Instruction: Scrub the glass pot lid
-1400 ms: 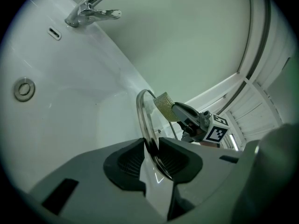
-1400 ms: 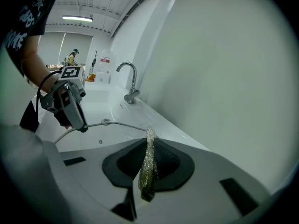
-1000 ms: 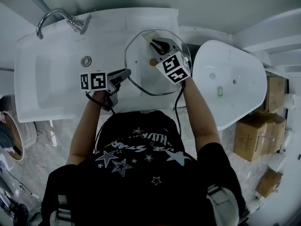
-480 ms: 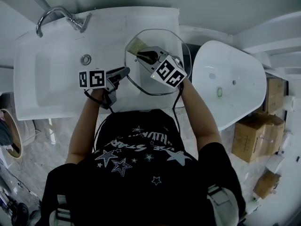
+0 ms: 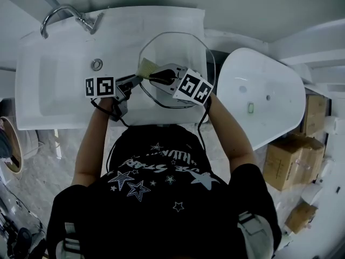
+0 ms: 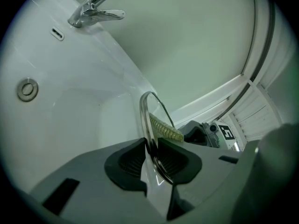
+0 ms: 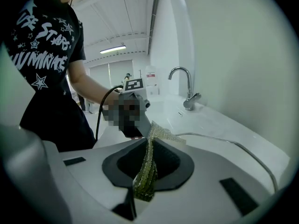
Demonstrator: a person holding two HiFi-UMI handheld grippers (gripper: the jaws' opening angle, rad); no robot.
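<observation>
I hold the round glass pot lid on edge over the white counter. My left gripper is shut on its left rim; in the left gripper view the steel rim stands pinched between the dark pads of that gripper. My right gripper is shut on a yellow-green scouring pad, which lies against the lid's left part, close to the left gripper. In the right gripper view the pad hangs folded between the pads of the right gripper, and the lid's rim curves off to the right.
A white sink basin with a drain and a chrome faucet lies to the left. A white oval tub stands to the right. Cardboard boxes sit on the floor at the far right.
The right gripper has slid the scouring pad leftward across the lid, from its middle to beside the left gripper. The lid and left gripper have shifted slightly left.
</observation>
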